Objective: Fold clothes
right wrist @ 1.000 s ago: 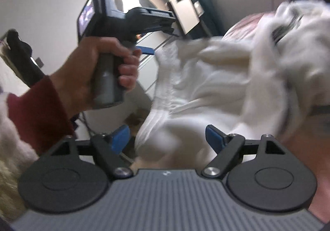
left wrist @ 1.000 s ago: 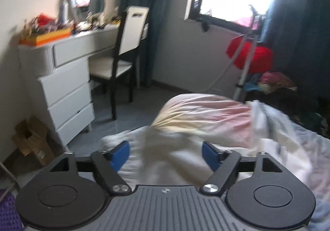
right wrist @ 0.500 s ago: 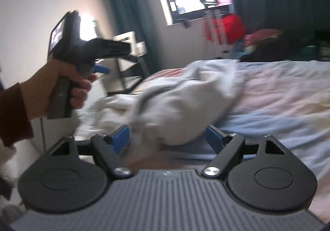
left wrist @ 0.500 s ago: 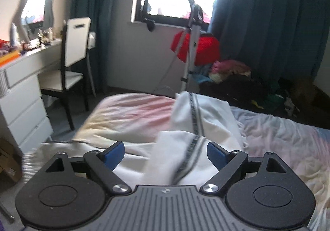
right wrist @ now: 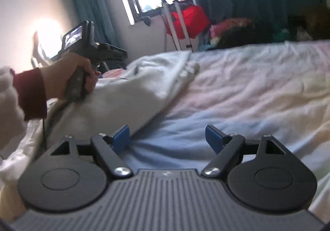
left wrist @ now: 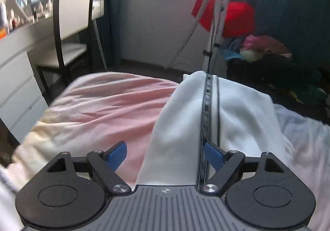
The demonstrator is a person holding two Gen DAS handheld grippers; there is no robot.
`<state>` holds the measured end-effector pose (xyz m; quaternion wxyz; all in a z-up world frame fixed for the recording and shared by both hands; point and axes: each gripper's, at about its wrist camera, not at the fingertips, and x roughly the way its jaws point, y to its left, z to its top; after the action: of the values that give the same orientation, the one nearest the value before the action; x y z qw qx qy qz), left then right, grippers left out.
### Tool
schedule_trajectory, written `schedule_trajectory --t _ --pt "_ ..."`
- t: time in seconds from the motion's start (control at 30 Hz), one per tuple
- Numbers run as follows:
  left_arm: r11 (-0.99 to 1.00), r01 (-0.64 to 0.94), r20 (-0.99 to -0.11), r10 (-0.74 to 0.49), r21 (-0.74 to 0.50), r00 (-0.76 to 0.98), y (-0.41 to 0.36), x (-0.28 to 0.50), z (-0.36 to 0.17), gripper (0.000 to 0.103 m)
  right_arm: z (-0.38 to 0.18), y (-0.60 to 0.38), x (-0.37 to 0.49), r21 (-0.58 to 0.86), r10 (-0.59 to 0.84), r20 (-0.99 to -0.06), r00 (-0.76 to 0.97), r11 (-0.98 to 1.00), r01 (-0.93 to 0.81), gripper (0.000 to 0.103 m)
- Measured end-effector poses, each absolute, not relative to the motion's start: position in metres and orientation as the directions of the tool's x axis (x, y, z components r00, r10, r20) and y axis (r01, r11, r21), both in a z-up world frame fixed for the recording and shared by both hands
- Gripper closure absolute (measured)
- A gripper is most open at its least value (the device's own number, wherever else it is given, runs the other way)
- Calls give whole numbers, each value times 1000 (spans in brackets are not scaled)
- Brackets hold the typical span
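White trousers [left wrist: 181, 119] with a dark side stripe [left wrist: 206, 107] lie stretched along the bed [left wrist: 99, 107], over its pink and pale blue sheet. The left hand-held gripper [left wrist: 166, 153] has its blue fingers spread wide, the cloth running between them with nothing pinched. In the right wrist view the same garment [right wrist: 127, 95] lies beside the person's hand [right wrist: 68, 78] in a dark red sleeve [right wrist: 31, 93]. The right hand-held gripper [right wrist: 167, 136] is also wide apart and holds nothing, low over the sheet.

Low wrist views, shared bed [left wrist: 107, 103]
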<state>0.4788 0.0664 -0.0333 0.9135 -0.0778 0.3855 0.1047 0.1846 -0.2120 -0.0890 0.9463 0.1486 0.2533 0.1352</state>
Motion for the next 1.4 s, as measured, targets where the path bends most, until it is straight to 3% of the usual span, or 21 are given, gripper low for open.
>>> schedule_trajectory --t 0.17,0.23,0.3,0.33,0.37,0.4,0.67,0.87,1.03,1.4 --pt "961 -272 -743 150 -45 652 73 521 -54 21 -103 -228 197 388 327 -454 829 910 -147 21" --pt "966 -249 -759 106 -75 642 74 530 -61 30 -108 -235 202 402 325 -459 827 906 -133 21" --pt "972 -221 -761 83 -81 644 70 530 -60 57 -114 -241 206 416 324 -465 824 902 -120 21" --pt "976 -205 -755 81 -72 651 65 525 -55 65 -116 -245 209 423 323 -467 823 899 -113 21" --pt "980 -189 -749 79 -63 658 61 521 -51 89 -119 -248 211 429 322 -470 822 897 -106 21" --pt "983 -173 -743 77 -53 665 56 517 -46 95 -118 -249 209 428 320 -467 824 897 -106 21" --pt "997 4 -660 47 76 750 -4 460 15 98 -94 -250 187 387 283 -419 863 915 -112 21" --pt "964 226 -561 -113 137 820 -79 364 79 99 -74 -264 163 394 248 -372 895 915 -90 21" --pt "928 324 -531 -184 183 827 -121 270 83 99 -48 -293 141 451 193 -311 931 892 -34 21" --pt "940 328 -540 -323 -90 777 -120 136 -3 96 -27 -322 69 474 84 -264 961 879 54 19"
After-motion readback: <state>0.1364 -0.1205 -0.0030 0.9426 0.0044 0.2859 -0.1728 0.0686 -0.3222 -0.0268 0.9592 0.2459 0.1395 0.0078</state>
